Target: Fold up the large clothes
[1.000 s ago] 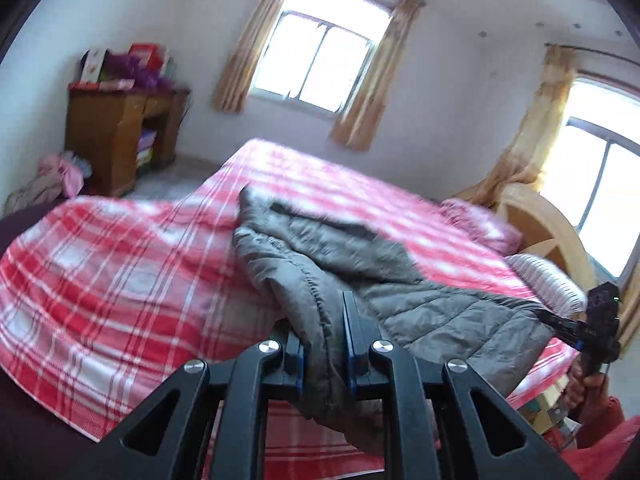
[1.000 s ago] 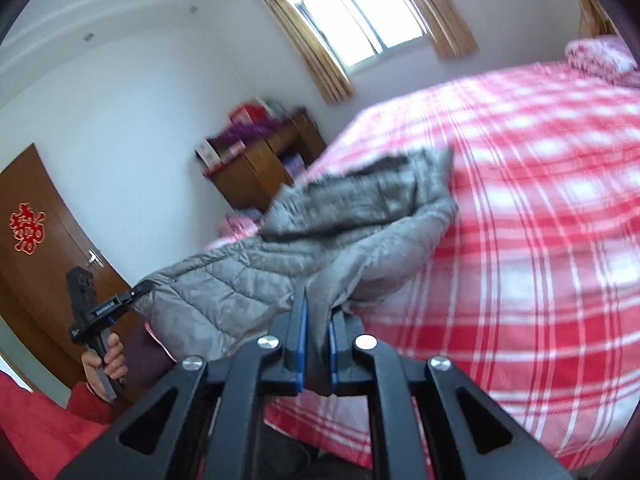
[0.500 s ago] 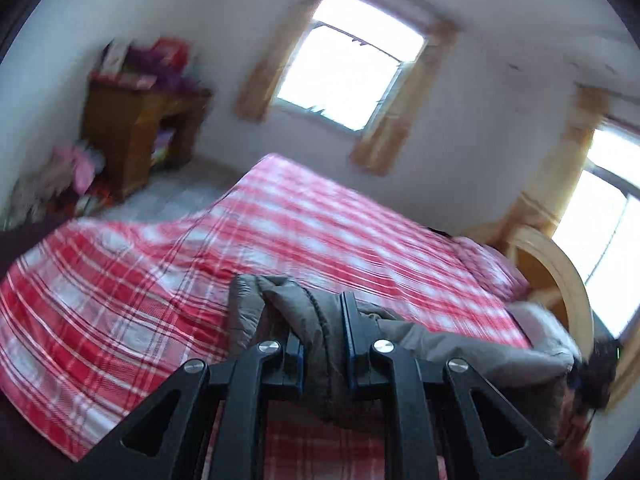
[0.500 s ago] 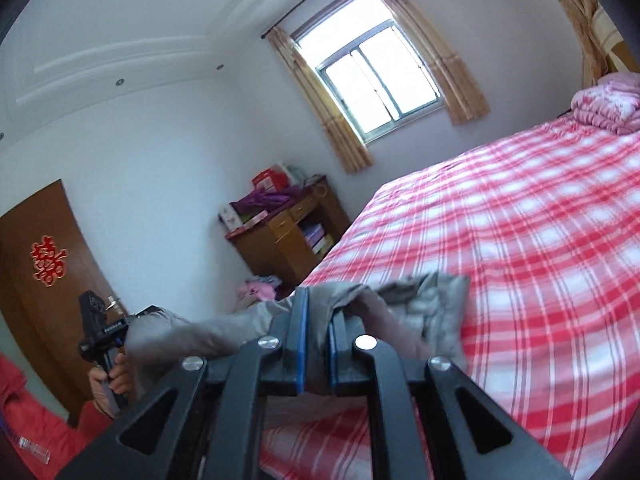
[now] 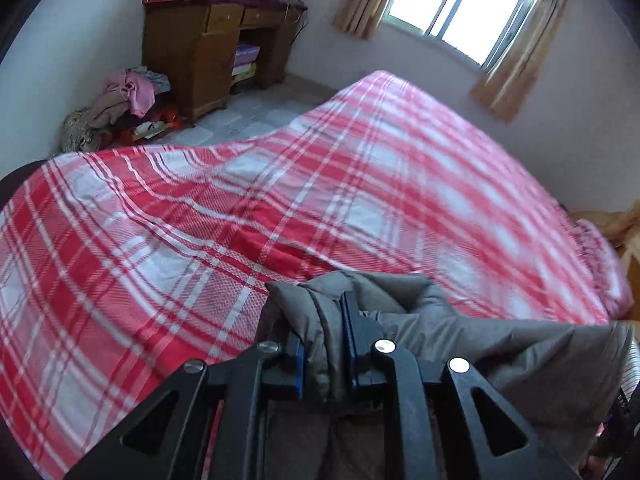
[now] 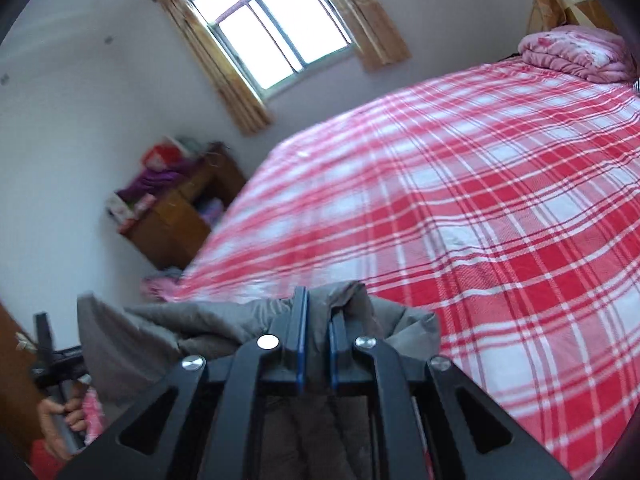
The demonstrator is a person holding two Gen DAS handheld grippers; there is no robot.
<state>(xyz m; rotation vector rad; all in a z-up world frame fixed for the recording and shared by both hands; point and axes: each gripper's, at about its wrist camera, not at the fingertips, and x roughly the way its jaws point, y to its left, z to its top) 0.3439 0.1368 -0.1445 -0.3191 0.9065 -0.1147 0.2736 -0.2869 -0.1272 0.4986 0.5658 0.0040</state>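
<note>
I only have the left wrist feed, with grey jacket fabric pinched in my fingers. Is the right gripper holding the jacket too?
Observer: Yes. The right gripper is shut on a bunched edge of the grey jacket.
Operator: Anything lying at the head of the bed? My view blurs there.
Observer: A folded pink quilt sits at the far end of the plaid bedspread.
Operator: Is my own hand visible?
Observer: Yes, the left hand grips its handle beside the hanging jacket.
</note>
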